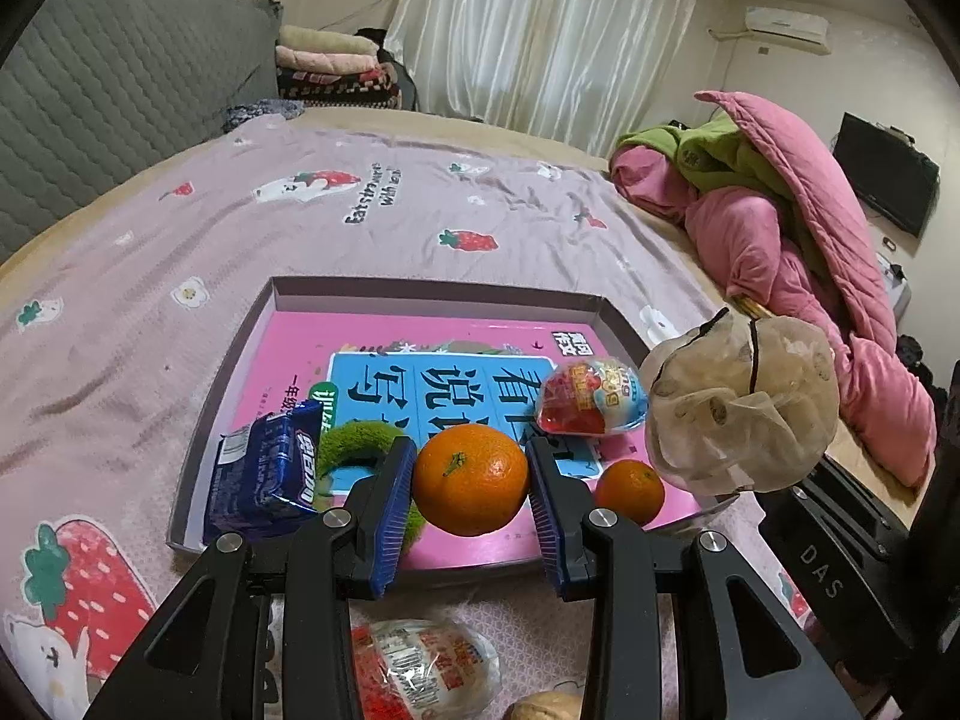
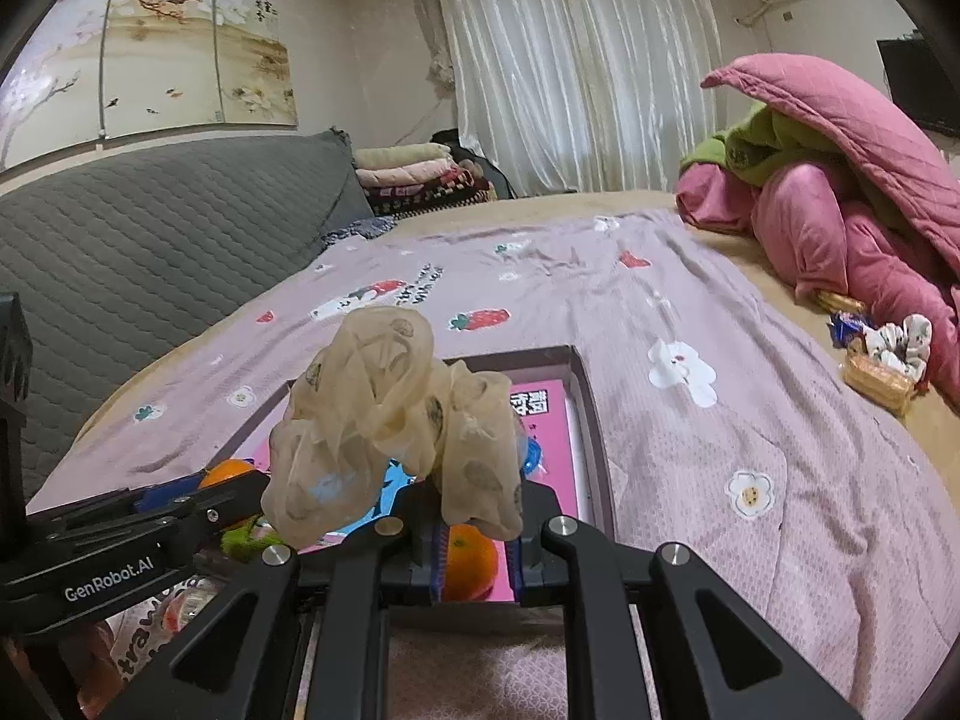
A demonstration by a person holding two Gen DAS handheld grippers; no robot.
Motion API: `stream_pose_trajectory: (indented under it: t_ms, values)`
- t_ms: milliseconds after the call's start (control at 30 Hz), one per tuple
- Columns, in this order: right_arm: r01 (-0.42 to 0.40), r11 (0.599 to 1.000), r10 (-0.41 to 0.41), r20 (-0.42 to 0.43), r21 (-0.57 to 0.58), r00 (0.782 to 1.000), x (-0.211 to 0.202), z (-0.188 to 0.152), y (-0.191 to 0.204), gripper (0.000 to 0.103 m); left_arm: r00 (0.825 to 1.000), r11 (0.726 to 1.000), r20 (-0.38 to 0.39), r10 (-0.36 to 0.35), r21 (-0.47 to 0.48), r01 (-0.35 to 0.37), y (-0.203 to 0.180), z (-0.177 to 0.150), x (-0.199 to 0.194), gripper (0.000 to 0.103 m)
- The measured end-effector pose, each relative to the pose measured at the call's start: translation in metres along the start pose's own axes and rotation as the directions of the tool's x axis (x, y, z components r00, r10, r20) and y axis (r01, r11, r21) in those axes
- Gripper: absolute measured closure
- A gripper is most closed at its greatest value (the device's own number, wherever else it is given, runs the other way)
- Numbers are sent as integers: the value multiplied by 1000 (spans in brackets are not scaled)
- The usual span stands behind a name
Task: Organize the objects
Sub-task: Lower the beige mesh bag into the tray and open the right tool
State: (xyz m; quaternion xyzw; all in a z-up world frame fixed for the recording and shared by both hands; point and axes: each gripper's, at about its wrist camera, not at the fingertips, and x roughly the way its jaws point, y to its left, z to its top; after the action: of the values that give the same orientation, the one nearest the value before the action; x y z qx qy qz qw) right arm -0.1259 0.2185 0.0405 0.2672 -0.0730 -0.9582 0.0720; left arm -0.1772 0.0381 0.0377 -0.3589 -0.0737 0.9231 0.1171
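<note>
We have the left gripper (image 1: 471, 483) clamped on the large orange (image 1: 471, 480), blue pads pressing both sides, fruit held above the near part of the shallow tray (image 1: 432, 294). The tray sits on the strawberry-print bedspread (image 1: 180, 228), with a pink book (image 1: 300, 348) lying flat inside it.

In the tray: blue snack pack (image 1: 264, 474) at the near left corner, green fuzzy hair tie (image 1: 354, 444) beside it and partly behind our left finger, small orange (image 1: 630, 492) near right, jelly cup (image 1: 591, 399) further back on the right.

Our right gripper (image 2: 474, 546) is closed on the sheer beige scrunchie (image 2: 390, 426), which bunches up above the fingertips and hangs over the tray's right side. The left wrist view shows it at right, above the small orange.

Outside the tray, on the near side: a red-and-white wrapped snack (image 1: 420, 672) and a walnut-like thing (image 1: 546, 708), partly cut off by the frame edge. By the pink quilt (image 2: 840, 210): wafer packs (image 2: 876, 384) and a floral scrunchie (image 2: 900, 336).
</note>
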Motion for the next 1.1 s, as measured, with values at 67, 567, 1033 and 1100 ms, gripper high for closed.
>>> stream_pose_trajectory:
  t_ms: [67,567,1033,1100]
  values:
    - [-1,1000,1,-8,8,1000,2,0,-2,87,1000,1000,-6,2,-2,-2,-1,0,2,65]
    - [40,999,-41,-53,-25,998,14,-4,-4,87,999,999,-49,16,43,-14,-22,-7,20,65]
    - [55,998,-58,-95,-29,994,27,-8,-6,87,996,996,-87,27,86,-19,-32,-11,32,65]
    - [60,998,-63,-99,-33,993,29,-9,-5,87,995,996,-96,27,88,-18,-33,-11,35,65]
